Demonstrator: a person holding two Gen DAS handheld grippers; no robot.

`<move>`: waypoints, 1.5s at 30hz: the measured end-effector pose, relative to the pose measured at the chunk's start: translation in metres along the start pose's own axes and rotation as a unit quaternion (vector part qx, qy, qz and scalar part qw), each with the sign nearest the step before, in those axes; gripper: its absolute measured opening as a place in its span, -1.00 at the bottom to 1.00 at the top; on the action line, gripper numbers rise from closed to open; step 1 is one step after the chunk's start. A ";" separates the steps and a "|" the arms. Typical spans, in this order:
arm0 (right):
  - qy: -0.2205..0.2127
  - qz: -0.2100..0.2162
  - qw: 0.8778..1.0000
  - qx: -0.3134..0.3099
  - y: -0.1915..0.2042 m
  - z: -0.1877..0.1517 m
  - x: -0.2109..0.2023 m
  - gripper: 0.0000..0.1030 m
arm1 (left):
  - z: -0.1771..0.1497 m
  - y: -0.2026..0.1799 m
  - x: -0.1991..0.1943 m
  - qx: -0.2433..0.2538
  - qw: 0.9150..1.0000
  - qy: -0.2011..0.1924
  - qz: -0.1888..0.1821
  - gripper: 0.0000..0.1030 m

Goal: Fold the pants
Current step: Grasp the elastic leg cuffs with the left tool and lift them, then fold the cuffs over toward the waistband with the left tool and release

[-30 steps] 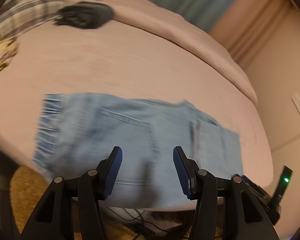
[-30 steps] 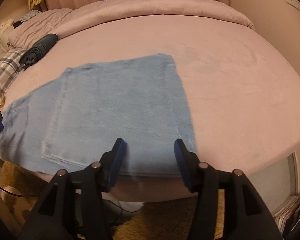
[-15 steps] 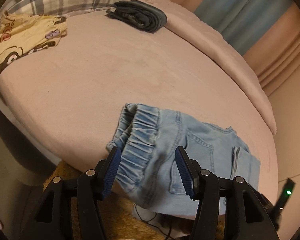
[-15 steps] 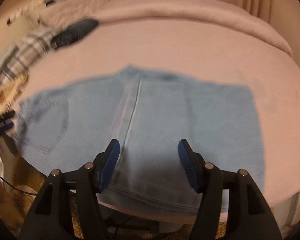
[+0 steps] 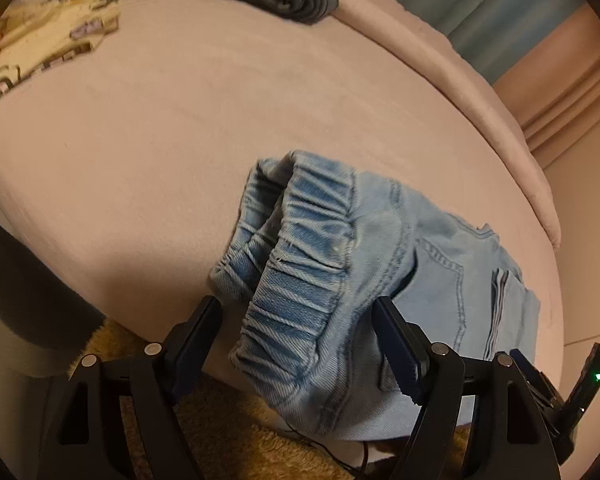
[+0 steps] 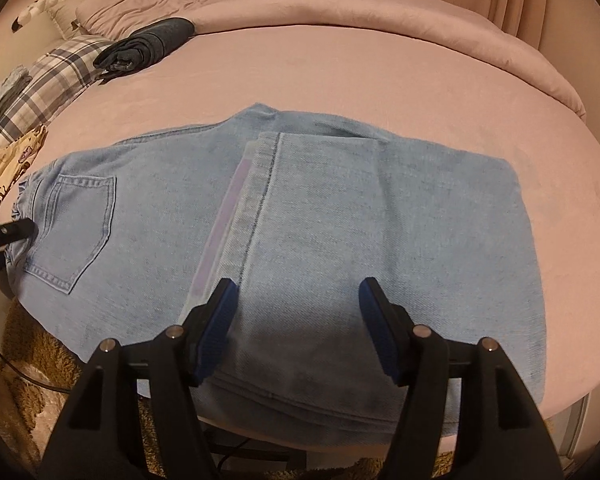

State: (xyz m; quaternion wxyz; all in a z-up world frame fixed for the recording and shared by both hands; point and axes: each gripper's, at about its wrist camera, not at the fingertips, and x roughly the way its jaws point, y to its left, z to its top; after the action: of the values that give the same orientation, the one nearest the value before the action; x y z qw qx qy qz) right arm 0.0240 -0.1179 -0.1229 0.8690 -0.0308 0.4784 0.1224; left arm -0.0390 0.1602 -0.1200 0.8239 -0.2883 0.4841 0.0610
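Light blue denim pants (image 6: 340, 216) lie on the pink bed, legs folded back over the seat, near the bed's front edge. In the left wrist view the elastic waistband (image 5: 300, 264) bunches up between my open left gripper's (image 5: 300, 340) jaws, not pinched. My right gripper (image 6: 298, 320) is open over the folded leg end, jaws wide apart just above the cloth. The left gripper also shows at the waistband in the right wrist view (image 6: 4, 236).
The pink bed (image 6: 340, 60) extends far behind the pants. A rolled dark garment (image 6: 148, 42) lies at the back left by a plaid pillow (image 6: 48, 80) and a yellow printed cloth (image 5: 40, 52). A tan shaggy rug (image 5: 228, 432) and cables lie below the bed edge.
My left gripper swung left to the waistband end and closed in until the band sits between its jaws. My right gripper shifted left over the folded leg end.
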 end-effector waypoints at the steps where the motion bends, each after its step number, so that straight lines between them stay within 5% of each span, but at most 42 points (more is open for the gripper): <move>1: 0.000 0.002 1.000 0.001 0.000 0.000 0.000 0.23 | 0.000 0.001 0.001 0.000 1.000 -0.002 -0.003 0.53; 8: -0.006 0.000 1.000 0.001 0.000 -0.003 0.000 0.25 | -0.002 -0.002 0.006 0.013 1.000 -0.023 -0.016 0.76; 11: -0.009 -0.001 1.000 0.002 0.000 -0.004 -0.001 0.26 | -0.006 -0.013 0.010 0.042 0.998 -0.030 0.017 0.76; 15: -0.012 -0.002 1.000 0.002 -0.001 -0.004 -0.001 0.26 | -0.016 -0.025 0.006 0.060 0.996 -0.055 0.040 0.47; 19: -0.013 -0.001 1.000 0.002 -0.001 -0.003 -0.001 0.26 | -0.015 -0.012 -0.007 0.012 0.998 -0.060 0.008 -0.10; 22: -0.014 -0.002 1.000 0.002 0.000 -0.003 -0.001 0.26 | -0.014 -0.005 -0.020 -0.012 0.998 -0.058 -0.020 -0.25; 30: -0.012 0.003 1.000 0.003 0.001 -0.003 -0.004 0.26 | -0.018 -0.052 -0.080 0.046 0.988 -0.114 -0.094 -0.40; 38: -0.032 0.063 0.996 0.055 -0.012 0.002 -0.022 0.23 | -0.017 -0.089 -0.083 0.080 0.982 -0.105 -0.137 -0.44; 45: -0.056 0.066 0.993 0.075 -0.020 0.002 -0.037 0.24 | -0.018 -0.121 -0.076 0.112 0.975 -0.091 -0.166 -0.46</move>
State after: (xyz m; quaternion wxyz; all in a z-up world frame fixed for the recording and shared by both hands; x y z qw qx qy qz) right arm 0.0118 -0.1440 -0.0915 0.8843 0.0726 0.4381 0.1445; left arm -0.0467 0.0642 -0.0136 0.8904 -0.2633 0.3561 -0.1052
